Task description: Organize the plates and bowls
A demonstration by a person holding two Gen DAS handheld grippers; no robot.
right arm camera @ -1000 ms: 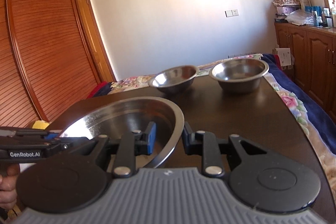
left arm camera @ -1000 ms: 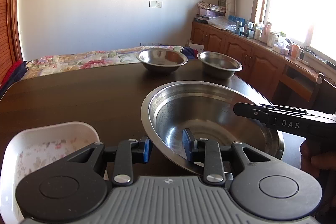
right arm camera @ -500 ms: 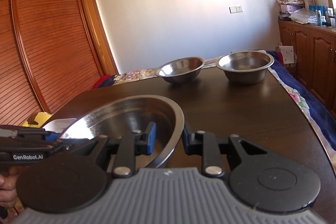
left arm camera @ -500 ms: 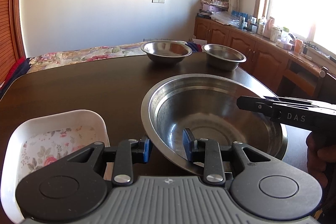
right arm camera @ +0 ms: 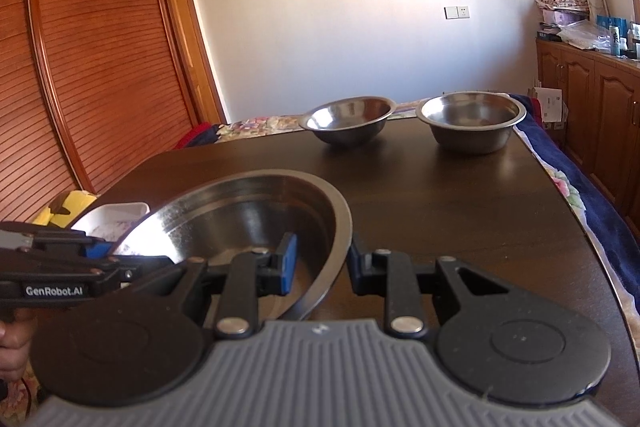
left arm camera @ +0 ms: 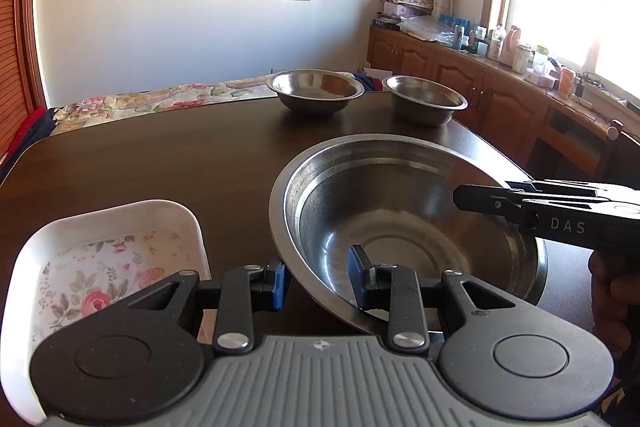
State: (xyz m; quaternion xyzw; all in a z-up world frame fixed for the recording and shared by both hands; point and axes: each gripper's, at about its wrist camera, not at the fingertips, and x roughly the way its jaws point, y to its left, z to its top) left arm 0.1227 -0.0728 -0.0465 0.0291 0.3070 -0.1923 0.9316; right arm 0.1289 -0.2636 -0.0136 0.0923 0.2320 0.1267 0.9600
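Lower than a second ago, the large steel basin (left arm camera: 404,227) now sits down near the dark wooden bench (left arm camera: 160,163), and more of the white floral tray (left arm camera: 108,267) shows beside it. Left tongs (left arm camera: 316,281) straddle the basin's near-left rim, one blue pad outside the wall and one inside, but whether they pinch it or merely bracket it I cannot tell. Right tongs (right arm camera: 322,263) bracket the opposite rim the same way, pad inside and pad outside, grip likewise unclear. Beyond the basin, at the bench's far edge, stand two smaller steel bowls: the left steel bowl (left arm camera: 315,97) and the right steel bowl (left arm camera: 425,105), near each other but apart.
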